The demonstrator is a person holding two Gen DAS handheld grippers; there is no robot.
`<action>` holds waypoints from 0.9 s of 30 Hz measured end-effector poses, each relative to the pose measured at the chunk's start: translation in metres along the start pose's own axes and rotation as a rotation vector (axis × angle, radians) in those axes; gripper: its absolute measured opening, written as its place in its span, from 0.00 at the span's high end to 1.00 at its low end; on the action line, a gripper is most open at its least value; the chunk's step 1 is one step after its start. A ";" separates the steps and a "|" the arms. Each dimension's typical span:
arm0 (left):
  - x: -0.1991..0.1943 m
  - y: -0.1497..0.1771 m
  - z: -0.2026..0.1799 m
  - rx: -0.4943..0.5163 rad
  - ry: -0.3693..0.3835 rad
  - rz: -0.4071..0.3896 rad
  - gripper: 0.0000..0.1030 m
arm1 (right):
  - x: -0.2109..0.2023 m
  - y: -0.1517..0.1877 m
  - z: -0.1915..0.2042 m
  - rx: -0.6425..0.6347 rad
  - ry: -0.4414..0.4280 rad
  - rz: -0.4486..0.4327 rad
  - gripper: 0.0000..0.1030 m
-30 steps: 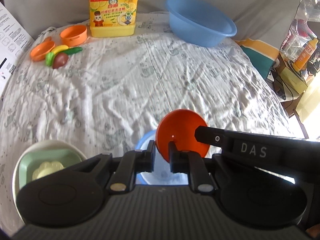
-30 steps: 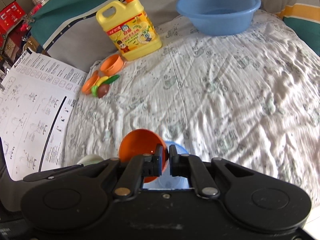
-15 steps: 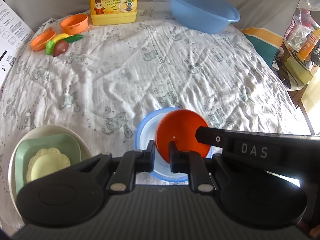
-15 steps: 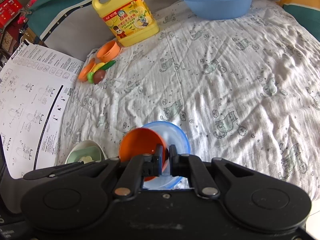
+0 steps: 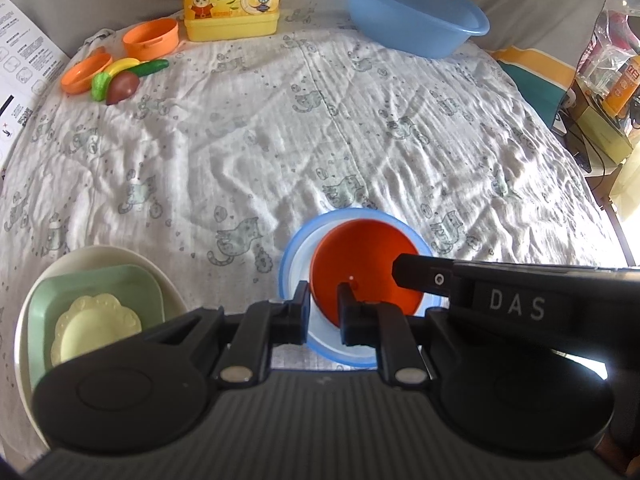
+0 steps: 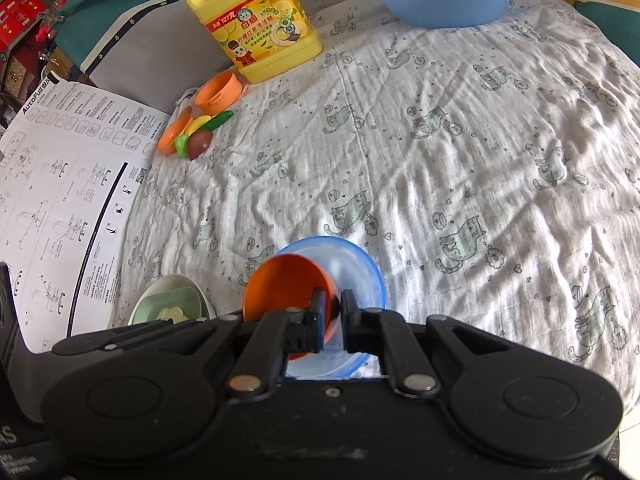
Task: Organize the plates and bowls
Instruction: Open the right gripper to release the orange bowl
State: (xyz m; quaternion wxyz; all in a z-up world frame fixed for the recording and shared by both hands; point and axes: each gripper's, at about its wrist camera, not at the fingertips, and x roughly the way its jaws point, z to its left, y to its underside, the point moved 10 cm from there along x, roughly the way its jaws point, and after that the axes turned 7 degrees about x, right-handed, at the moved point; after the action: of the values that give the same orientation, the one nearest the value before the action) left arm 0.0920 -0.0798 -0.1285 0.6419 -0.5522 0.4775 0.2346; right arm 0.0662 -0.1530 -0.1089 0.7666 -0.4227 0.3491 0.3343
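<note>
- Both the left claw (image 5: 323,306) and the right claw (image 6: 331,320) pinch the round orange plastic bowl (image 5: 366,266) by its rim.
- The white, blue-rimmed round plate (image 5: 294,264) sits directly beneath; the nesting step looks nearly finished.
- Next, I'd judge: part the jaws and lift clear.

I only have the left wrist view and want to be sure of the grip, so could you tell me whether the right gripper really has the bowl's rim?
Observer: Yes. In the right wrist view the right gripper has the bowl's wall between its fingers, though its jaws are just beginning to open.
Operator: Thank you. Does the bowl sit flat on the plate from that side?
Observer: No, from there it looks tilted over the plate, with its mouth turned to the left rather than straight up.
</note>
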 end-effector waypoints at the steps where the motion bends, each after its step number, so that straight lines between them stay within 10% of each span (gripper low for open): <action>1: 0.000 0.000 0.000 0.000 0.000 0.000 0.88 | 0.000 0.000 0.000 0.000 0.000 0.001 0.91; 10: -0.005 -0.001 0.002 -0.014 -0.013 -0.009 0.76 | -0.003 -0.003 0.001 0.002 -0.004 -0.004 0.78; 12: -0.012 -0.004 0.005 -0.025 -0.021 -0.028 0.38 | -0.009 -0.006 0.004 0.005 -0.019 -0.021 0.55; 14: -0.022 -0.009 0.009 -0.026 -0.044 -0.066 0.23 | -0.017 -0.010 0.007 -0.003 -0.029 -0.051 0.30; 18: -0.037 -0.015 0.019 -0.036 -0.071 -0.120 0.07 | -0.031 -0.018 0.010 -0.026 -0.021 -0.103 0.16; 27: -0.051 0.003 0.044 -0.109 -0.072 -0.152 0.00 | -0.043 -0.012 -0.004 0.007 0.014 -0.135 0.04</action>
State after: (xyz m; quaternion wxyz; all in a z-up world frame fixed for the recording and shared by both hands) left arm 0.0830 -0.0262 -0.0884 0.6434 -0.6124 0.3974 0.2304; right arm 0.0522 -0.1714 -0.0707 0.7864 -0.4448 0.3265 0.2776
